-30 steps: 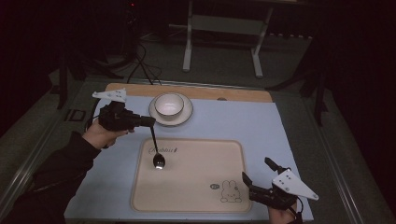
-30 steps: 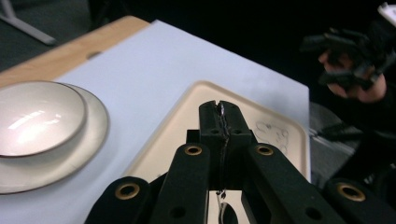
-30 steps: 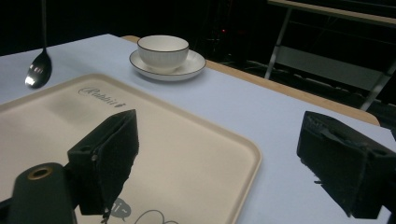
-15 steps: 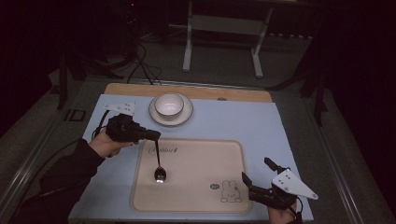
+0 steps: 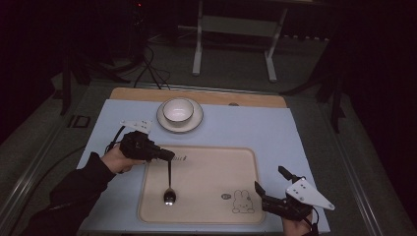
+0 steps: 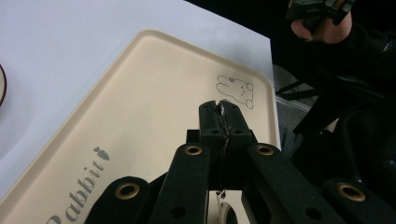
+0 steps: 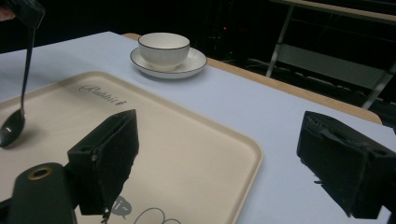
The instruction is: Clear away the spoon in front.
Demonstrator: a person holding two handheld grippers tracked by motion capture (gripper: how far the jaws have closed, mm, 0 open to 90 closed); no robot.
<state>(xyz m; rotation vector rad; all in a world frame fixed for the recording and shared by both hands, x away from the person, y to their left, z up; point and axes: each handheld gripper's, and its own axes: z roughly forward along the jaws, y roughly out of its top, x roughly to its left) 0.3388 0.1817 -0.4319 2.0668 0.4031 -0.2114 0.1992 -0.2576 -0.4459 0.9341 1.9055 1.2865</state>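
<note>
Two grippers: your left gripper (image 5: 167, 156), left of centre in the high view, pinches a dark metal spoon (image 5: 169, 187) hanging bowl-down over the beige rabbit-print plastic tray (image 5: 211, 162); your right gripper (image 5: 269, 189), lower right, is spread wide, holding nothing.

Tray (image 5: 206, 167) right half free; spoon (image 5: 169, 189) hangs at left; bowl (image 5: 178, 110) behind.

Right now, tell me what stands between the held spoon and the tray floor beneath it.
Nothing visible. The left gripper holds the spoon bowl-down over bare tray; the rabbit print and right gripper sit off to the side.
</note>
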